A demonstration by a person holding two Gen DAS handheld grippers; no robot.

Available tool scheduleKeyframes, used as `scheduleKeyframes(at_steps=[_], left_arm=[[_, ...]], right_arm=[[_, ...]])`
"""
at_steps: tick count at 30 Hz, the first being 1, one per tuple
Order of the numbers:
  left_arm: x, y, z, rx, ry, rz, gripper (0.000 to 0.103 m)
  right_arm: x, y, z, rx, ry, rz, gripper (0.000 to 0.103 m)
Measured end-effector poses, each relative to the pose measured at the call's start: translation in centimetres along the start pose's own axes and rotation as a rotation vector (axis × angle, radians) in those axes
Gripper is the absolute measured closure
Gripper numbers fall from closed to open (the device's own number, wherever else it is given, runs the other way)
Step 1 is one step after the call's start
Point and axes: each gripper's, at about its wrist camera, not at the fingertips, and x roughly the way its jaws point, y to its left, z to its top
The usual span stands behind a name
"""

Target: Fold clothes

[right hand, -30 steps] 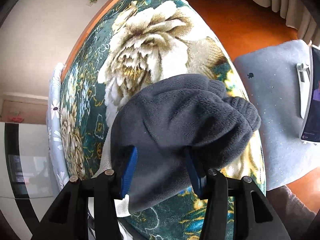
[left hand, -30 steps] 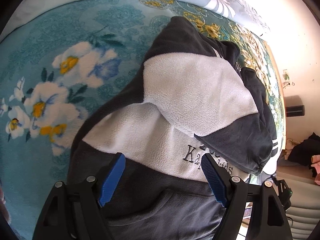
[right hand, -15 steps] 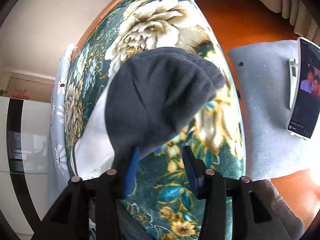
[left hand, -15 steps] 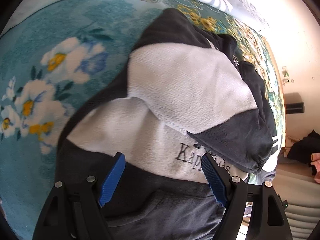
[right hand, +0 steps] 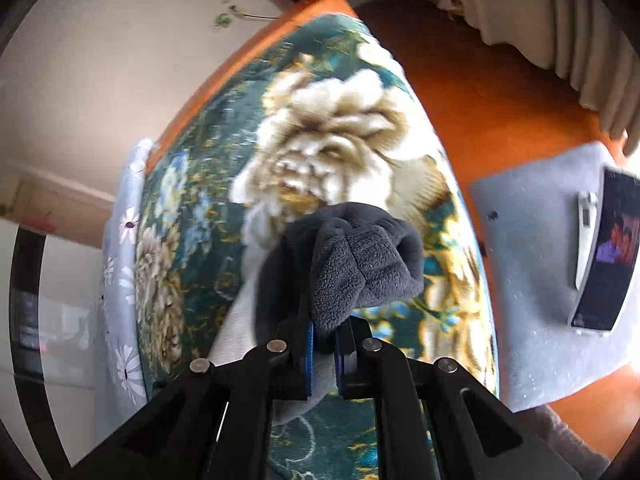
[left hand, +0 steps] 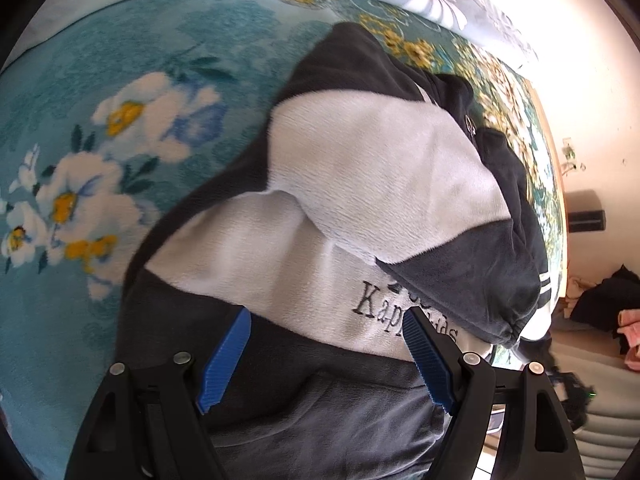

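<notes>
Sweatshirt point(left hand: 360, 208), dark grey and white fleece with black lettering, lies on the bed's floral blanket point(left hand: 120, 100), one sleeve point(left hand: 472, 264) folded across the chest. Left gripper point(left hand: 326, 360) hangs over the dark lower part near the hem, jaws spread wide, blue pads clear of the fabric on both sides. Right gripper point(right hand: 323, 354) has its jaws pressed together, pinching a bunched grey cuff point(right hand: 360, 264) of the garment, lifted off the blanket near the bed's far edge. Beside the bed, on the orange floor, a grey mat point(right hand: 532, 280) carries a propped phone point(right hand: 604, 252).
</notes>
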Motion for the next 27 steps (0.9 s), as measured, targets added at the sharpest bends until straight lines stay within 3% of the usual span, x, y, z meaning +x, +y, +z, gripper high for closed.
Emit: scheduleKeyframes(at_steps=[4, 6, 11, 15, 19, 22, 27], left_arm=[[-1.2, 0.7, 0.1, -0.007, -0.018, -0.031, 0.022], [-1.7, 1.0, 0.1, -0.010, -0.026, -0.045, 0.022], [-3.1, 1.8, -0.3, -0.029, -0.044, -0.070, 0.022], [-4.0, 2.4, 0.0, -0.032, -0.070, -0.085, 0.022], [-4.7, 2.5, 0.2, -0.048, -0.089, -0.108, 0.022], [-5.0, 2.8, 0.2, -0.052, -0.091, -0.117, 0.022], [-5.8, 3.8, 0.0, -0.072, -0.099, -0.122, 0.022]], right_arm=[[-5.6, 9.0, 1.8, -0.184, -0.158, 0.160, 0.095], [-7.5, 12.9, 1.9, -0.281, -0.218, 0.199, 0.095], [-5.7, 17.1, 0.7, -0.350, -0.154, 0.136, 0.095], [-5.6, 22.5, -2.6, -0.453, -0.119, 0.193, 0.095], [-4.7, 30.0, -9.5, -0.666, -0.056, 0.260, 0.095], [-1.8, 33.5, -17.8, -0.849, 0.053, 0.272, 0.095], [5.7, 34.0, -30.9, -1.053, 0.318, 0.209, 0.095]])
